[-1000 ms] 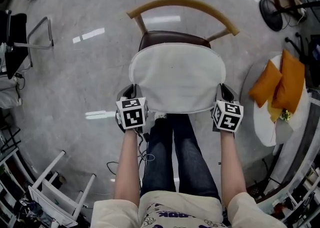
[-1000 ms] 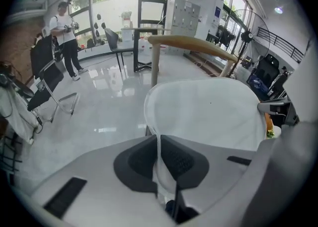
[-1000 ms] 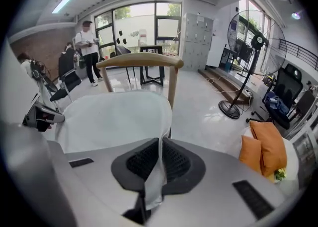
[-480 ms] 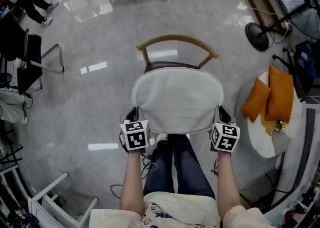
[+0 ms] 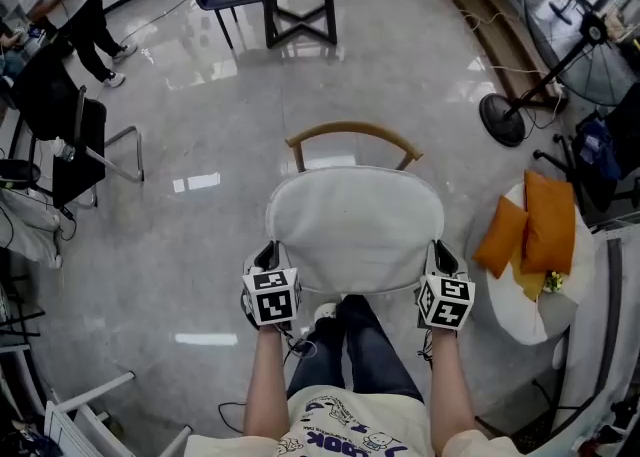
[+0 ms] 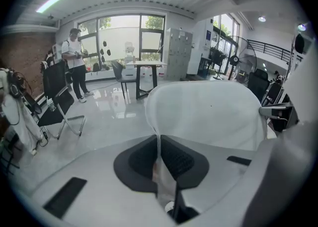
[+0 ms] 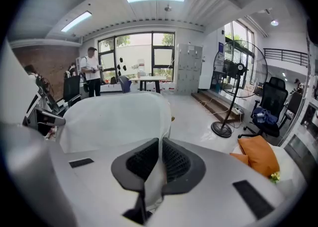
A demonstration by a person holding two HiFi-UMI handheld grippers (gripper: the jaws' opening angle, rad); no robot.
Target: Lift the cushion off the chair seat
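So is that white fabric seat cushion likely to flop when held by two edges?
Probably only slightly: the white fabric seat cushion spans flat between the left hand-held gripper and right hand-held gripper, no visible sag. Likely light, since thin pinched edge fabric carries it. That pinch might slip if jerked.

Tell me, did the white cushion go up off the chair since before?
Yes. The cushion has come up toward the camera: its far edge now nearly reaches the chair's wooden backrest, which stood well clear of it before.
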